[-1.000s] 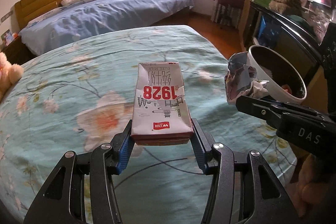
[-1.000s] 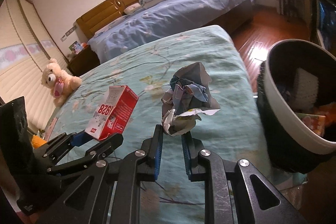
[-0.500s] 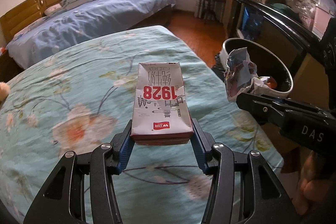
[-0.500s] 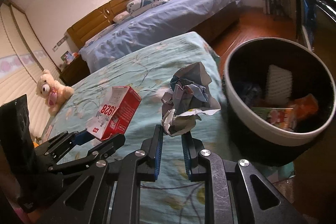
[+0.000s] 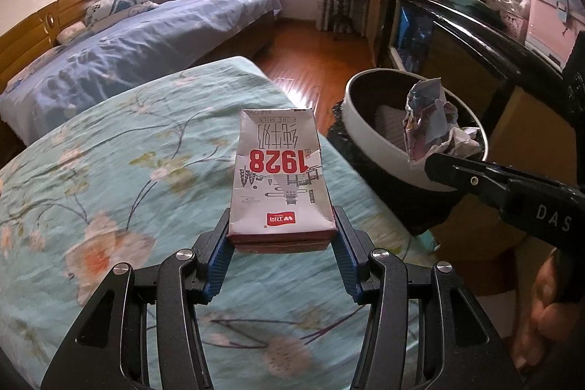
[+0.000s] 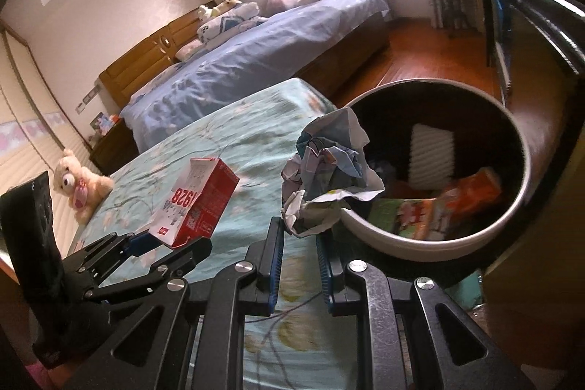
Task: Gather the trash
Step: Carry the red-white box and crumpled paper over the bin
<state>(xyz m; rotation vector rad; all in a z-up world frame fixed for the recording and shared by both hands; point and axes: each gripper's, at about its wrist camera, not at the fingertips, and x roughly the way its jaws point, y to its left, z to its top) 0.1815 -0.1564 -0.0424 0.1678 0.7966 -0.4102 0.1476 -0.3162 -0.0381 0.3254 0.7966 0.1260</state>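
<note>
Your left claw (image 5: pixel 281 243) clamps carton (image 5: pixel 279 170); right claw (image 6: pixel 298 243) pinches paper wad (image 6: pixel 329 181) at bin (image 6: pixel 475 236) rim. Release early: trash drops beside bin.

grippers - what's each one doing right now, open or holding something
left gripper: shut on the milk carton.
right gripper: shut on the crumpled paper, by the trash bin.

Left tongs (image 5: pixel 281 236): matte black skeletal arms with triangular cut-outs, round silver screw heads at the pivots.
Left pads (image 5: pixel 218 256): ribbed blue strips on the inner faces.
Right tongs (image 6: pixel 299 240): same black frame, silver screws, ribbed blue pads (image 6: pixel 275 262).
Marking: white letters "DAS" on the black body at the frame's right edge.
</note>
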